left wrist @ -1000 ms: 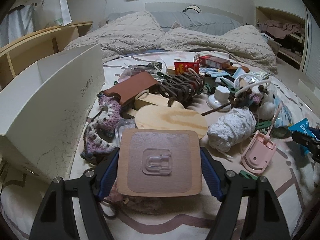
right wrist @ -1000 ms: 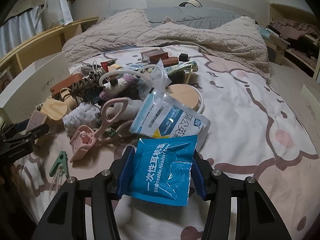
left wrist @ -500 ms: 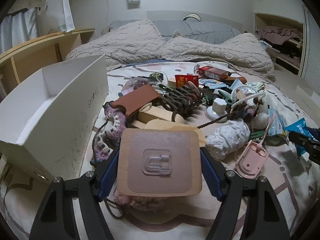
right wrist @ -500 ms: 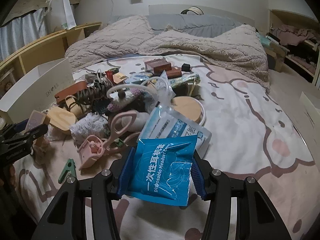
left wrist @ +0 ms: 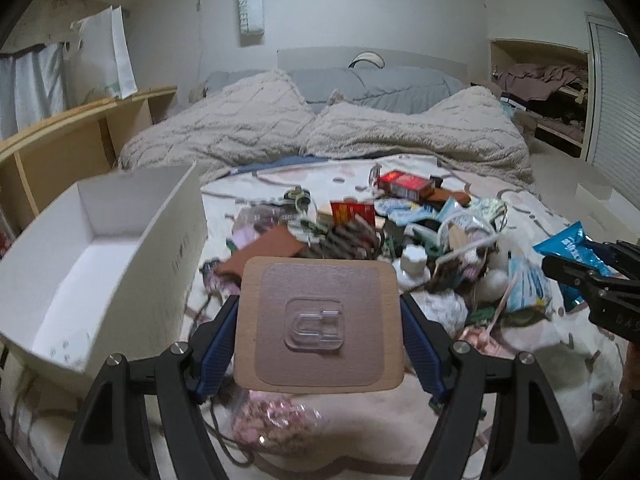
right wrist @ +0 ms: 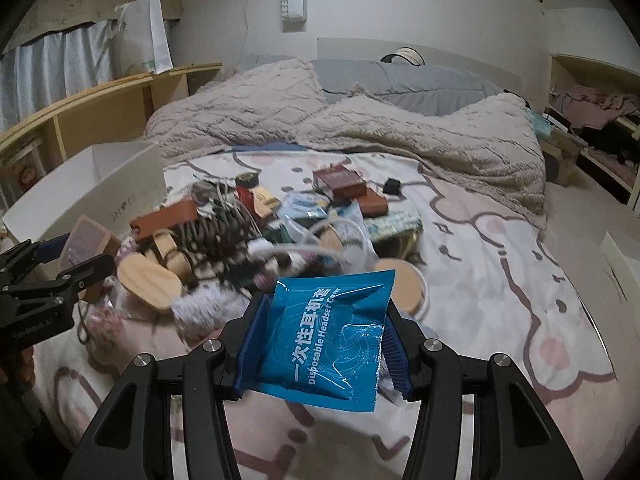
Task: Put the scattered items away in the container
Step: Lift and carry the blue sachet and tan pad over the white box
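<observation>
My left gripper (left wrist: 318, 330) is shut on a square wooden board (left wrist: 318, 322) with a clear hook stuck to its brown pad, lifted above the bed. The open white box (left wrist: 100, 256) lies to its left, empty inside. My right gripper (right wrist: 322, 346) is shut on a blue headset-cover packet (right wrist: 330, 332), held above the bedsheet. In the right wrist view the left gripper (right wrist: 68, 256) with its board shows at the left edge, beside the white box (right wrist: 120, 188). In the left wrist view the right gripper (left wrist: 580, 264) and the blue packet (left wrist: 568, 246) show at the right.
A heap of scattered items (left wrist: 380, 232) covers the middle of the bed: a brown leather case (right wrist: 166, 218), wooden pieces (right wrist: 146, 280), a red box (left wrist: 406, 184), packets and cords. Fluffy beige blankets (right wrist: 360, 132) lie behind. Wooden shelves (left wrist: 60, 140) stand left.
Both grippers have risen with their loads, so the pile looks lower and farther. The inside of the white box now shows in the left wrist view.
</observation>
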`<state>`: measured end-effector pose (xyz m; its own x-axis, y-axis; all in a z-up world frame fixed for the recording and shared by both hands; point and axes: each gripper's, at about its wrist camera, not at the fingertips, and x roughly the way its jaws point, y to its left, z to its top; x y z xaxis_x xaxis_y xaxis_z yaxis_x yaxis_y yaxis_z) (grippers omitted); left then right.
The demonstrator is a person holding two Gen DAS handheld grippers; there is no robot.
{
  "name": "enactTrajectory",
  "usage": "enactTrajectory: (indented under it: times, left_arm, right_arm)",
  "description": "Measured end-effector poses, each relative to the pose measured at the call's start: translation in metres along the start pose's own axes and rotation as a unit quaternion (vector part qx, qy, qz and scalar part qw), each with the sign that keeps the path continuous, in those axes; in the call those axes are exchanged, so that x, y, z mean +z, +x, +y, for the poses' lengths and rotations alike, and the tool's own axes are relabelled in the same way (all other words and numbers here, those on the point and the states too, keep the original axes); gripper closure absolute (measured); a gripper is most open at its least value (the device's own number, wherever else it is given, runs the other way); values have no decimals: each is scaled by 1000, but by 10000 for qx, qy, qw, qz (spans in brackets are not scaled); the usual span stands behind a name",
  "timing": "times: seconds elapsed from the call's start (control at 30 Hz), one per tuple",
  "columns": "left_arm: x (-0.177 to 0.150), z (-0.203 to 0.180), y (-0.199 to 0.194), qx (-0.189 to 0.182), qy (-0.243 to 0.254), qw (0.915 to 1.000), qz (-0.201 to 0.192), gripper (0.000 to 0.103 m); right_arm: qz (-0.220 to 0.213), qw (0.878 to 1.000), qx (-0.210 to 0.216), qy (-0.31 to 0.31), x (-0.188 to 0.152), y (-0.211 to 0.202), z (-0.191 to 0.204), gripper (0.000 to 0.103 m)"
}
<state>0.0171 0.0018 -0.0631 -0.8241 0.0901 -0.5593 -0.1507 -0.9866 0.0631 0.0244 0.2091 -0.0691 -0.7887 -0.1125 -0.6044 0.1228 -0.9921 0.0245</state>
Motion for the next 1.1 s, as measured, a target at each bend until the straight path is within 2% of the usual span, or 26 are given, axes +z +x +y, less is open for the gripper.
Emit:
enactTrajectory:
  times: [0.27,0.67,0.9,1.1]
  left_arm:
    - [38,18,-6,29,-176,9995,-261,27]
    - [99,56,-31,145,-659,9930,-965,27]
    - [111,96,-37,512,-788,9905,-1007,27]
    - [106,143,-38,855,-936,9874,-950,27]
  right_arm:
    - [-387,9991,149,-33,35,-3,18,49]
    - [-929,9940,547,190,91,-3,53,49]
    - [-1065,9898,917,231,119,2,86,49]
    - [-1126,9871,1135,124,137,6,119,49]
